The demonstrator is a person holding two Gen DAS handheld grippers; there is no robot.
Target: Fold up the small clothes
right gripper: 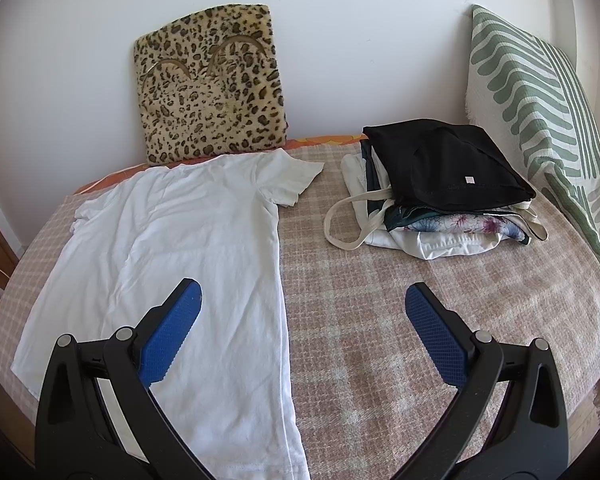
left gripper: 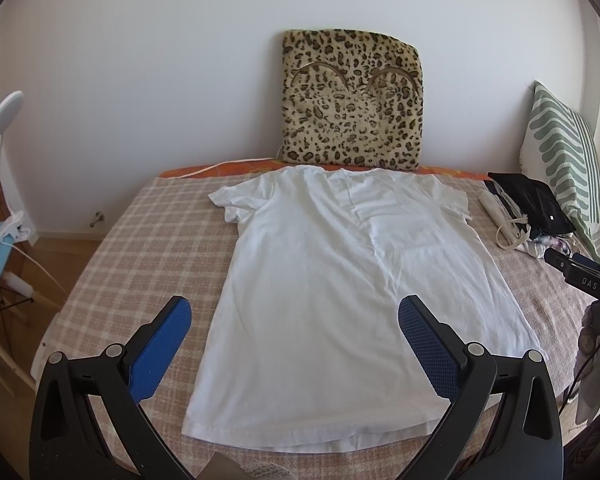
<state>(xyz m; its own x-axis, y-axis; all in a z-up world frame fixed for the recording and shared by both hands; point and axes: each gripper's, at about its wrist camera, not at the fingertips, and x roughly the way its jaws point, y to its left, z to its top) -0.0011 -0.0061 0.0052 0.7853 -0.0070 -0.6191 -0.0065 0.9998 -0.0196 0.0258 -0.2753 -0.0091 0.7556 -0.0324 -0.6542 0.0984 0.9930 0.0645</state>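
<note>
A white T-shirt (left gripper: 332,280) lies flat on the checked bed cover (left gripper: 148,248), collar toward the wall and hem toward me. My left gripper (left gripper: 294,312) is open and empty, above the shirt's lower half near the hem. In the right wrist view the same T-shirt (right gripper: 188,264) lies at the left. My right gripper (right gripper: 303,300) is open and empty, above the shirt's right side edge and the bare bed cover (right gripper: 400,320).
A pile of folded clothes with a black garment on top (right gripper: 444,168) lies at the back right; the pile also shows in the left wrist view (left gripper: 532,204). A leopard-print cushion (left gripper: 350,100) leans on the wall. A green-striped pillow (right gripper: 540,92) stands at the right. The right gripper's body (left gripper: 580,276) shows at the right edge.
</note>
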